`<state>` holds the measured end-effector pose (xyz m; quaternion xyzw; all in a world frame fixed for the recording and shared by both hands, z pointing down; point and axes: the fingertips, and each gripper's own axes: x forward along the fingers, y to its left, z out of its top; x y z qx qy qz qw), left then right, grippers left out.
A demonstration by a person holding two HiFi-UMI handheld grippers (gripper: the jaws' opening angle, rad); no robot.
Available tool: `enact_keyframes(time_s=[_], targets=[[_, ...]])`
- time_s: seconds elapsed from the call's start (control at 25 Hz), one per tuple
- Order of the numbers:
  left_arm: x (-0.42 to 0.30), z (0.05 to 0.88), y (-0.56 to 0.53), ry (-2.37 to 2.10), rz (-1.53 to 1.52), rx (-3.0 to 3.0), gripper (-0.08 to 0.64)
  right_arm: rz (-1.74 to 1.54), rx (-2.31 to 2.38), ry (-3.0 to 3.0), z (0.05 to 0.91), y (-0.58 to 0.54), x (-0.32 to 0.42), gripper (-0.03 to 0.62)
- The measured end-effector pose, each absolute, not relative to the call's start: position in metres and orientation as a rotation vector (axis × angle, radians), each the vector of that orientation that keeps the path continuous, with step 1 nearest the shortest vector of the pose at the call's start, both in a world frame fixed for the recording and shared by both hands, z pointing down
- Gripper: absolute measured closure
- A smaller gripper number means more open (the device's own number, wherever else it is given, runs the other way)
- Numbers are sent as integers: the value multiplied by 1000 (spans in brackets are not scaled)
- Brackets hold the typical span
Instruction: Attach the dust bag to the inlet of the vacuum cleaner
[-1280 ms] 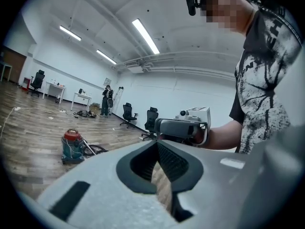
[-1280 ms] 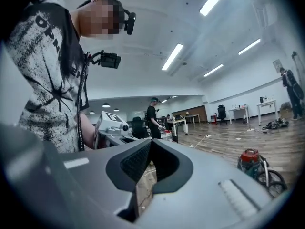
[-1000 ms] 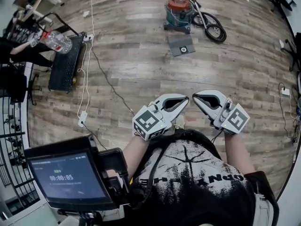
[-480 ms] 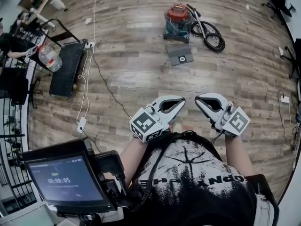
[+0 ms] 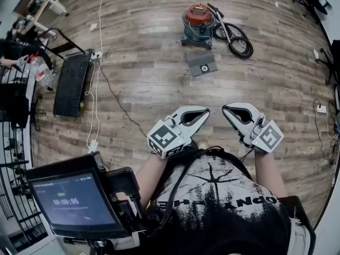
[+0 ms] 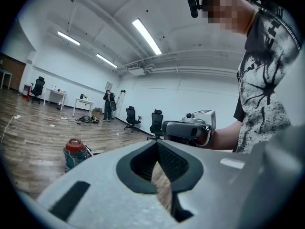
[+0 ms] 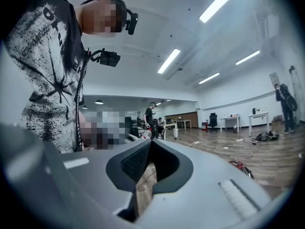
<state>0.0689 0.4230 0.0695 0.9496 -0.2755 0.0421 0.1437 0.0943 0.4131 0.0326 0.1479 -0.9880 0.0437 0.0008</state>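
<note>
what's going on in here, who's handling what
A person holds a grey two-jaw gripper in each hand, the left gripper and right gripper both shut and empty, out in front. The red-lidded teal vacuum cleaner and the flat grey dust bag sit on the wooden floor far ahead, untouched. Nothing is attached yet.

The dust bag sits lower in the head view and the water bottle has shifted left
</note>
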Motion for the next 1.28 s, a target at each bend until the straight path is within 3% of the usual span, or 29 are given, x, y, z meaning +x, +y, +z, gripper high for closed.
enact_keyframes(time_s=[0.72, 1.28], targets=[[-18, 57, 237, -569, 106, 2826, 557, 0, 818, -3030, 12, 229, 25, 588], [-36, 77, 170, -556, 84, 2781, 557, 86, 970, -2905, 35, 167, 51, 588]])
